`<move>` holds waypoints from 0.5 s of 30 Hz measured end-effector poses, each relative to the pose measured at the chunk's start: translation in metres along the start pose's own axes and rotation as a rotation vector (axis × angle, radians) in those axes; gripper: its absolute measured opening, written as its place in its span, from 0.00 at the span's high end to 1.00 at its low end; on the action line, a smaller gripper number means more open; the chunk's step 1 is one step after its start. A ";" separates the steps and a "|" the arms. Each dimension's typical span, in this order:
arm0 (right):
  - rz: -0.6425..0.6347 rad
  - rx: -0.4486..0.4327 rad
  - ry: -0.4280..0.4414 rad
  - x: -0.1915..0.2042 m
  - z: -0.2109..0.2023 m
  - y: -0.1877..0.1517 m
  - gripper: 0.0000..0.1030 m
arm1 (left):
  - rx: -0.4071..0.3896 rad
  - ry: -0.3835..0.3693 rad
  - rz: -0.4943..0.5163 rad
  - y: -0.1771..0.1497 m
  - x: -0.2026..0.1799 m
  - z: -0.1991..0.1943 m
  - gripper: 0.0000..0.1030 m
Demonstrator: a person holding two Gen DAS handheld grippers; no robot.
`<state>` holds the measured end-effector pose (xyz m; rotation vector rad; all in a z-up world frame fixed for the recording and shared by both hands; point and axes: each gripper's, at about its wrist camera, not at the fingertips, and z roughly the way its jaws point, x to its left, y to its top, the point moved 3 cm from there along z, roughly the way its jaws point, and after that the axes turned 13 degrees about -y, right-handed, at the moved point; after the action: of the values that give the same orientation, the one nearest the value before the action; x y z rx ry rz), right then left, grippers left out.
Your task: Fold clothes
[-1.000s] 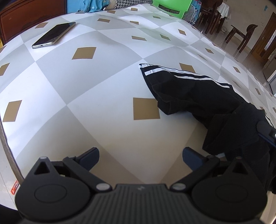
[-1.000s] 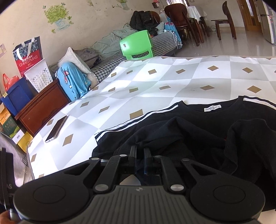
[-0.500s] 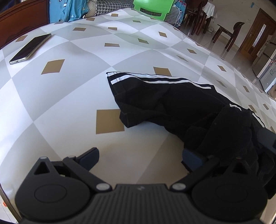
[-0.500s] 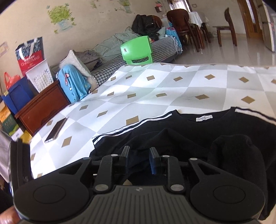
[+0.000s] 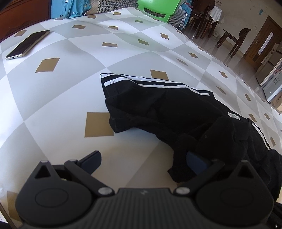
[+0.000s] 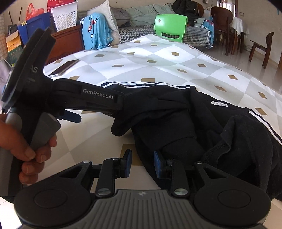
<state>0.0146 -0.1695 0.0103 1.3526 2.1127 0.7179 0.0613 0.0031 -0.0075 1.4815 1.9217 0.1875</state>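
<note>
A black shirt (image 5: 169, 109) with white stripes lies crumpled on the checked tabletop (image 5: 70, 98); it also shows in the right wrist view (image 6: 185, 112). My left gripper (image 5: 142, 160) is open wide at the shirt's near edge, and its right finger is partly under a fold of cloth. My right gripper (image 6: 141, 163) is open, with a narrow gap; the shirt's hem lies against its right finger. In the right wrist view the left gripper's body (image 6: 84, 98) reaches into the shirt's left side.
A phone (image 5: 26, 45) lies at the far left of the table, and shows in the right wrist view (image 6: 63, 67). A green chair (image 6: 170, 26), a sofa with clothes (image 6: 141, 15) and a wooden cabinet (image 6: 67, 40) stand beyond the far edge.
My right gripper has opened and let go of the shirt. My left gripper has moved right to the shirt's edge, staying open.
</note>
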 end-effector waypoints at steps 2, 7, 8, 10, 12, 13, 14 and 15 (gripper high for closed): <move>-0.015 0.009 -0.013 0.003 0.007 -0.001 0.74 | 0.002 -0.001 -0.006 0.000 0.001 0.000 0.00; -0.077 0.010 -0.048 0.012 0.019 -0.003 0.74 | 0.003 -0.006 -0.015 0.001 0.003 0.000 0.00; -0.088 0.009 -0.055 0.013 0.021 -0.004 0.74 | 0.003 -0.006 -0.014 0.001 0.004 -0.001 0.00; -0.100 0.009 -0.067 0.014 0.025 -0.005 0.75 | 0.005 -0.008 -0.017 0.001 0.004 -0.001 0.00; -0.102 0.003 -0.073 0.015 0.028 -0.006 0.76 | 0.007 -0.012 -0.019 0.001 0.004 -0.001 0.00; -0.100 0.001 -0.074 0.015 0.029 -0.006 0.82 | 0.007 -0.012 -0.020 0.001 0.004 -0.001 0.00; -0.099 0.001 -0.079 0.014 0.029 -0.006 0.84 | 0.007 -0.013 -0.021 0.001 0.004 -0.001 0.00; -0.098 0.001 -0.084 0.014 0.029 -0.005 0.89 | 0.006 -0.015 -0.024 0.001 0.005 -0.002 0.00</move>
<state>0.0258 -0.1541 -0.0160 1.2480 2.0971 0.6096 0.0605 0.0082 -0.0078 1.4592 1.9283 0.1596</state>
